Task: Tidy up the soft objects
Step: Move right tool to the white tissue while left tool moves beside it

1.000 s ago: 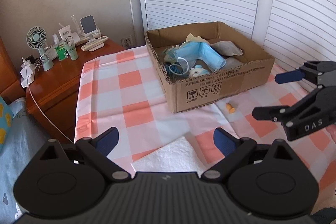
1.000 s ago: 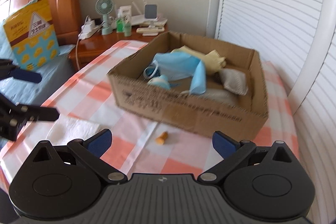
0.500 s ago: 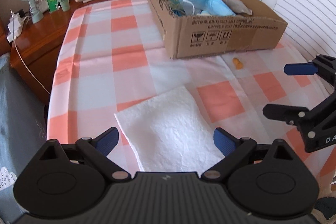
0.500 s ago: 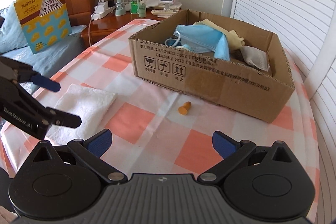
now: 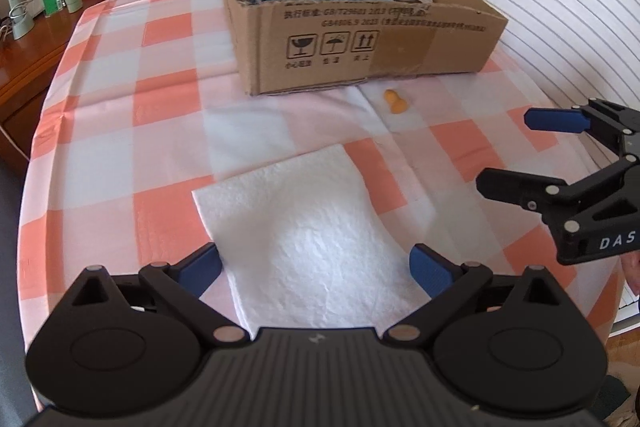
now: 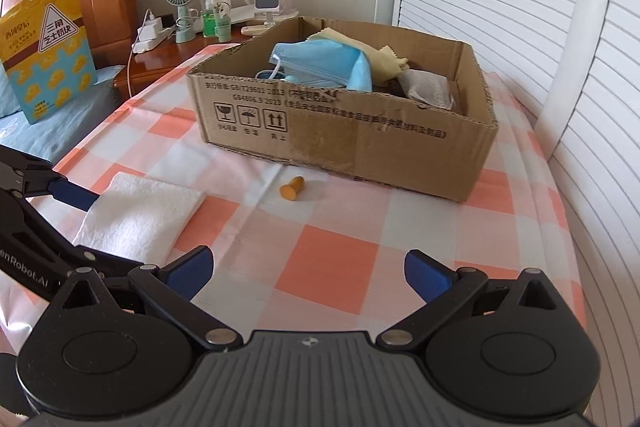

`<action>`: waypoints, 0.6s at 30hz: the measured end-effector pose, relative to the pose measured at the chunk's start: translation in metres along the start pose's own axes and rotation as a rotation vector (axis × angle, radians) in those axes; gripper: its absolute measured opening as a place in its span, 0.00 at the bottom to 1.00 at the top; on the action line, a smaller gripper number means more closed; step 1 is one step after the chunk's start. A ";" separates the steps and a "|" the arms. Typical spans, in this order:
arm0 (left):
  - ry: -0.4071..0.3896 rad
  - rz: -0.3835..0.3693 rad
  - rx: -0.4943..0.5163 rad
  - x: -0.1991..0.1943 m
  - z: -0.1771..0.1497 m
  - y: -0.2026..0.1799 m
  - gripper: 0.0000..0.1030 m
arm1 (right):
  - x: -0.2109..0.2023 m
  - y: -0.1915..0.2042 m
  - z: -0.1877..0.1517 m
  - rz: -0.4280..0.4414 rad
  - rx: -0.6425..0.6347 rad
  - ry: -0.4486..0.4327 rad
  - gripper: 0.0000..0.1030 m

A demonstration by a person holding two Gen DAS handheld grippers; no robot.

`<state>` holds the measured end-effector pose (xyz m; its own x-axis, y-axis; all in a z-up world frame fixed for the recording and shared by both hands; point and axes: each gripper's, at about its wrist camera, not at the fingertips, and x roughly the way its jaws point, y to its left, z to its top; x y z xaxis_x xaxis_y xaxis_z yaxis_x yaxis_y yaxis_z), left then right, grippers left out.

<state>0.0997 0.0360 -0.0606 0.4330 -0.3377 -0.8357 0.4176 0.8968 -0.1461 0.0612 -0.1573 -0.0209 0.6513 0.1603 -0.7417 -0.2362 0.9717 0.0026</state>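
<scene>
A folded white towel (image 5: 320,227) is seen lying flat on the checked surface (image 5: 168,115), directly beneath the left claw (image 5: 316,269), whose blue fingers are spread wide to either side of the cloth without touching it. The right claw (image 6: 308,275) is likewise held spread and empty above the surface, pointed toward a small orange earplug (image 6: 292,188) that rests just in front of the cardboard box (image 6: 360,143). Inside the box, blue face masks (image 6: 320,63), a yellow cloth (image 6: 360,47) and a grey pouch (image 6: 428,87) are already gathered. The tidying is judged to be well advanced but unfinished: the towel and the earplug remain outside the box, and neither is yet gripped.
</scene>
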 end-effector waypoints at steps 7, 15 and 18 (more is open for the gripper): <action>-0.011 -0.107 0.048 0.008 0.007 -0.028 0.96 | -0.005 -0.009 0.000 -0.019 -0.006 -0.003 1.00; -0.056 -0.051 0.145 -0.008 0.001 -0.035 0.96 | -0.005 0.000 -0.002 0.005 -0.065 0.019 1.00; -0.088 0.046 0.152 -0.018 -0.001 -0.025 0.97 | -0.004 0.011 -0.001 0.054 -0.090 0.036 1.00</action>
<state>0.0812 0.0200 -0.0424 0.5199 -0.3272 -0.7891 0.5090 0.8605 -0.0215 0.0552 -0.1477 -0.0189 0.6096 0.2039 -0.7660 -0.3349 0.9421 -0.0157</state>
